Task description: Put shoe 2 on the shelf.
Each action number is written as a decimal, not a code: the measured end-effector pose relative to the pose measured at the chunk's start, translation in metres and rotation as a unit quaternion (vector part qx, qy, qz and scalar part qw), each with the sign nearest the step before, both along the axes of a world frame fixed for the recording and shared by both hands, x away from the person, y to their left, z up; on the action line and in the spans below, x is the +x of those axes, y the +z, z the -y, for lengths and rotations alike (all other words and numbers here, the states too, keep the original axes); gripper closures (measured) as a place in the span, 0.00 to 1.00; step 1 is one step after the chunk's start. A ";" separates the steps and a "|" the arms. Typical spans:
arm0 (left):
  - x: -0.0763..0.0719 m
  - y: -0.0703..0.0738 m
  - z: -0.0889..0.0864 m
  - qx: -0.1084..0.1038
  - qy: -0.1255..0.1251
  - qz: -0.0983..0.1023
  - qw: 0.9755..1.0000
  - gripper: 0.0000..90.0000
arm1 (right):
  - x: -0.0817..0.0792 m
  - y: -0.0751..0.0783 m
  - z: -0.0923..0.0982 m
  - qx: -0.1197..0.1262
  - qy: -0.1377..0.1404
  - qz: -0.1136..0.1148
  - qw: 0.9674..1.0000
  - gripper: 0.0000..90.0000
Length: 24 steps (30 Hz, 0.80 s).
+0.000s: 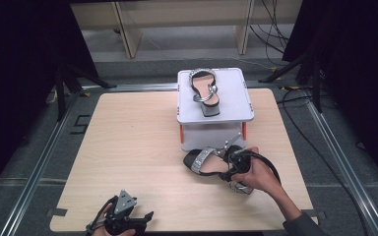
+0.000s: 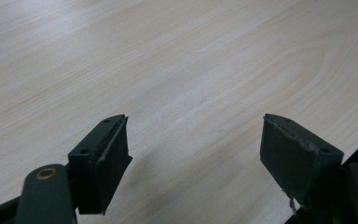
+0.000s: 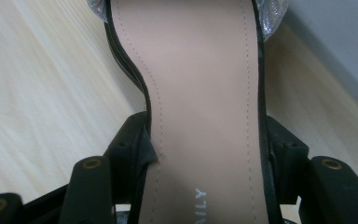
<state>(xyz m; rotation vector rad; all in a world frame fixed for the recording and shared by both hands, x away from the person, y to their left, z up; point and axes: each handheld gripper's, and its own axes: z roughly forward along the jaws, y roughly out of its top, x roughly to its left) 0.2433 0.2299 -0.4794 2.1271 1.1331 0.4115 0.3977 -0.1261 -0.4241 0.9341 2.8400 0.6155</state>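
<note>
A black block-heel sandal [image 1: 203, 160] with a silver strap lies on the wooden table [image 1: 128, 142], just in front of a white box. My right gripper [image 1: 232, 167] is shut on it: in the right gripper view both pads [image 3: 135, 149] press the edges of the narrow middle of its beige insole [image 3: 200, 70]. A matching sandal [image 1: 204, 89] stands on top of the white box [image 1: 236, 105]. My left gripper [image 1: 145, 217] rests at the table's front left, and its jaws [image 2: 193, 140] stand wide open over bare wood.
The white box stands at the back middle of the table on orange legs. Metal rails run along both sides of the table. Cables lie on the floor at the back right. The table's front edge is close under the left gripper.
</note>
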 end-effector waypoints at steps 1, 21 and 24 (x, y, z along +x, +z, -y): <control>0.000 0.000 -0.001 0.007 -0.002 -0.002 1.000 0.25 | 0.000 0.006 -0.001 0.013 0.002 -0.003 1.000 0.47; 0.001 0.000 -0.002 0.009 -0.002 -0.005 1.000 0.25 | 0.021 0.144 -0.044 0.118 0.055 0.047 0.990 0.47; 0.000 0.000 -0.003 0.005 0.000 -0.006 1.000 0.25 | 0.032 0.163 -0.042 0.129 0.053 0.059 0.988 0.47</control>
